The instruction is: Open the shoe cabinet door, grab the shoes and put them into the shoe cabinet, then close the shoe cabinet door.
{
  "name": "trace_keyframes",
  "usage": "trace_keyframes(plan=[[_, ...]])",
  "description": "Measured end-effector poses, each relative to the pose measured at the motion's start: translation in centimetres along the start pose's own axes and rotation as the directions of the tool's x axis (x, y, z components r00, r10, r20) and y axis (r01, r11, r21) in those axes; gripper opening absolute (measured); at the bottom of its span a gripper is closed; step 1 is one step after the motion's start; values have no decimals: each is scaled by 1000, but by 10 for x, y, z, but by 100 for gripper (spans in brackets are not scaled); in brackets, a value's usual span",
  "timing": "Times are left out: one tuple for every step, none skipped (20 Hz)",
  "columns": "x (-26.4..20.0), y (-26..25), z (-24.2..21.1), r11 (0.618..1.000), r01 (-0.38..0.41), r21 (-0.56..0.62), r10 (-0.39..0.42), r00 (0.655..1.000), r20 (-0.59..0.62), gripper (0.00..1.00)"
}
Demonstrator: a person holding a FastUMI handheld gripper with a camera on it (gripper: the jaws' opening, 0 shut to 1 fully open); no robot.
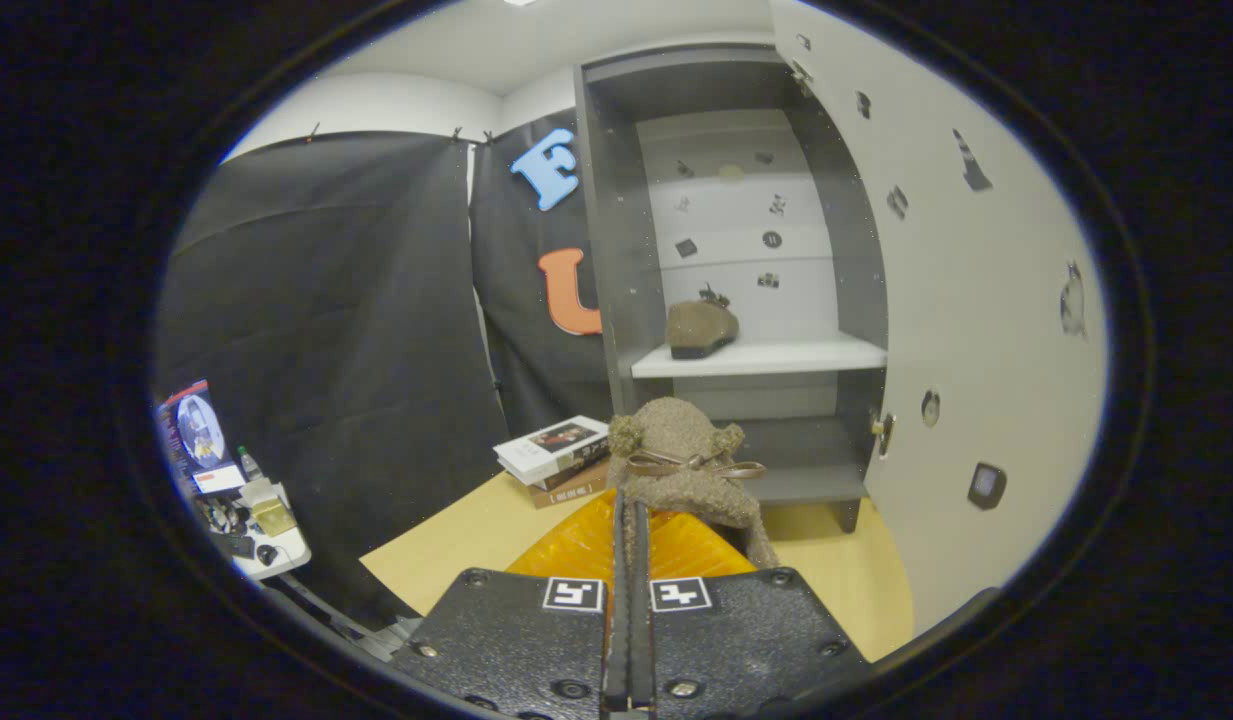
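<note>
Closed fingers (pixel 628 520) of the gripper pinched the near edge of a fuzzy brown slipper (pixel 688 462) with pompoms and a ribbon bow, held up just ahead of them. Beyond it stood the grey shoe cabinet (pixel 616 250), its white door (pixel 976 330) swung open to the right (stickers dotted its inner face). Its mate, a second brown slipper (pixel 701 328), sat on the white shelf (pixel 761 357) inside. Left of the cabinet foot, a stack of books (pixel 558 458) lay on the pale wooden counter (pixel 446 545), apart from the held slipper. Black cloth walled the booth behind, and a small white desk (pixel 276 545) with clutter and a monitor (pixel 191 430) stood lower left.
</note>
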State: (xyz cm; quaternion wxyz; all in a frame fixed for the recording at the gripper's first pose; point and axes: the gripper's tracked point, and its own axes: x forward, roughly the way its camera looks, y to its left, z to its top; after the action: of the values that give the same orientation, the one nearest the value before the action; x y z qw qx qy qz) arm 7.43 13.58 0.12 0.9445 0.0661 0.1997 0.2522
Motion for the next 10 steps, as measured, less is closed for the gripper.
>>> trace_keyframes(plan=[[-4,1,20,1000,5,-11,-5,1000,27,4],[-9,2,36,1000,13,-21,-12,999,47,4],[-14,2,53,999,20,-42,-18,998,62,4],[-16,3,70,997,26,-69,-20,997,79,4],[-20,0,88,995,41,-93,-31,994,100,4],[-22,-2,104,992,54,-110,-41,992,120,4],[-24,-4,120,990,73,-119,-57,989,139,4],[-26,-8,135,988,96,-123,-76,985,154,4],[-27,-13,151,984,117,-134,-94,981,170,4],[-26,-16,167,981,131,-141,-103,977,185,4]])
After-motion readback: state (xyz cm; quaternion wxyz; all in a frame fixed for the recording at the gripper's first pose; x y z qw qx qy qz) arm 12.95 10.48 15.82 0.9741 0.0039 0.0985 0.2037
